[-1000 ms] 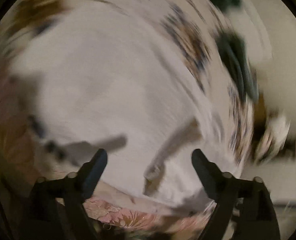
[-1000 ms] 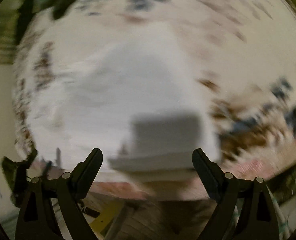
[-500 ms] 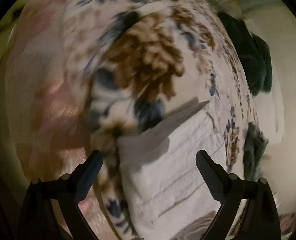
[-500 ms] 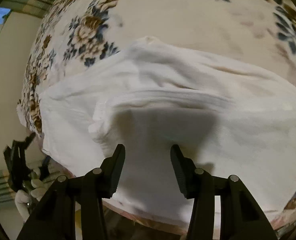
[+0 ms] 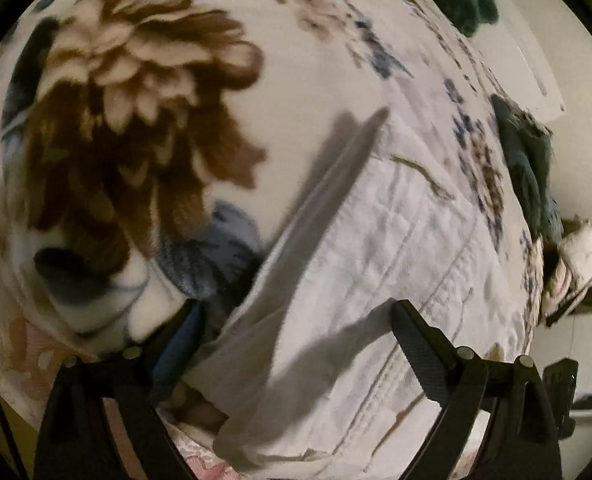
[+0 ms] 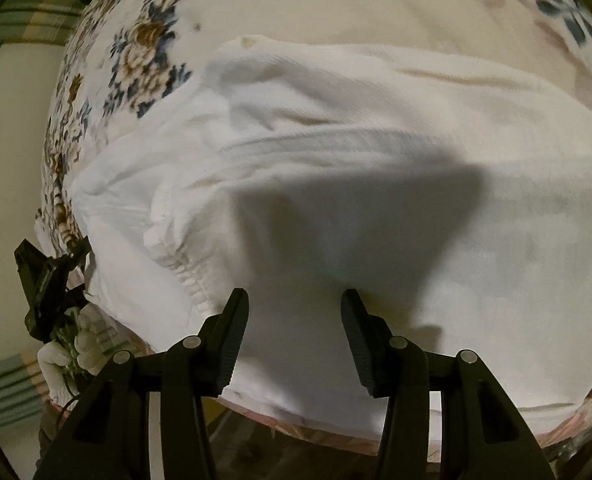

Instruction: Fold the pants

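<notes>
White pants point(image 5: 395, 264) lie on a floral blanket point(image 5: 136, 120). In the left wrist view a raised fold edge of the pants runs diagonally between the jaws. My left gripper point(image 5: 296, 320) is open wide and straddles that edge, low over the cloth. In the right wrist view the pants point(image 6: 335, 160) spread across the blanket point(image 6: 335, 8), with a gathered waistband at the left. My right gripper point(image 6: 294, 312) is partly open, its jaws on either side of the cloth near the bed's front edge; no cloth is pinched.
Dark green clothing point(image 5: 527, 168) lies at the blanket's far edge beside a pale wall point(image 5: 575, 140). The other gripper and a white-gloved hand point(image 6: 56, 312) show at the left of the right wrist view. The bed's front edge point(image 6: 296, 424) drops off below the right gripper.
Both grippers swung down close over the pants. The right gripper's jaws narrowed from wide open to partly open. The left gripper came to the fold edge and stayed wide open.
</notes>
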Available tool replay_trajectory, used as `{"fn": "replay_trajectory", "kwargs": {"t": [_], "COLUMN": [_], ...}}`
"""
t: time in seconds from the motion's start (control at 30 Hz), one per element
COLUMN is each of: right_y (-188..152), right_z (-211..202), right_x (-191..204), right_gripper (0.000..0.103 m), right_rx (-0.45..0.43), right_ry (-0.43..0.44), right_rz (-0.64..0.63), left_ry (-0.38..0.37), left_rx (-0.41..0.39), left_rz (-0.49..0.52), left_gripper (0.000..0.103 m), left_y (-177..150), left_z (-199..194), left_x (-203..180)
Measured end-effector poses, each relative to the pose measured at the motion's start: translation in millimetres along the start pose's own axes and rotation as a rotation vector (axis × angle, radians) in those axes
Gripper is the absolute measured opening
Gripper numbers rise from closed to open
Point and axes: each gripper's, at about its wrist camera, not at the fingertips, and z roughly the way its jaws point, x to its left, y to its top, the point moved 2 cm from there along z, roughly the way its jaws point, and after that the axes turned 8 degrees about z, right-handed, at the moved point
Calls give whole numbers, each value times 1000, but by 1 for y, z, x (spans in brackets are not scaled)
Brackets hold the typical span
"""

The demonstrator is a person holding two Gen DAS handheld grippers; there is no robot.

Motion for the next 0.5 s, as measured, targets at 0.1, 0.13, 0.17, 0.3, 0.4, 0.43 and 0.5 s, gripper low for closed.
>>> {"fn": "replay_trajectory", "kwargs": {"t": [0.1,0.13,0.17,0.3,0.4,0.43,0.5], "right_y": [-3,-4,-5,-6,-5,-4,-3], "right_z": [1,0,1,1,-5,-9,-18], "right_x": [-2,-5,-5,-5,-6,-7,-11], "right_gripper": [51,51,51,51,51,51,51], "right_rx": [-4,-5,-4,-1,-16,-26,-54], "right_ry": [0,1,2,9,16,19,36], "right_rz": [13,17,22,30,40,43,58], "left_ry": [0,22,22,-30,-1,-16,-5], "left_rx": [-5,-11,-23,-77,-126,-148,-183], "left_rz": [107,151,160,62,86,94,140], "left_gripper": [30,25,22,16,15,15,14], "left_y": [-5,-9,-8,-13,-18,-19,-29], "left_z": [-9,-13,-16,-22,-37,-45,-62], "left_x": [-21,-27,-30,-15,-33,-43,-75]}}
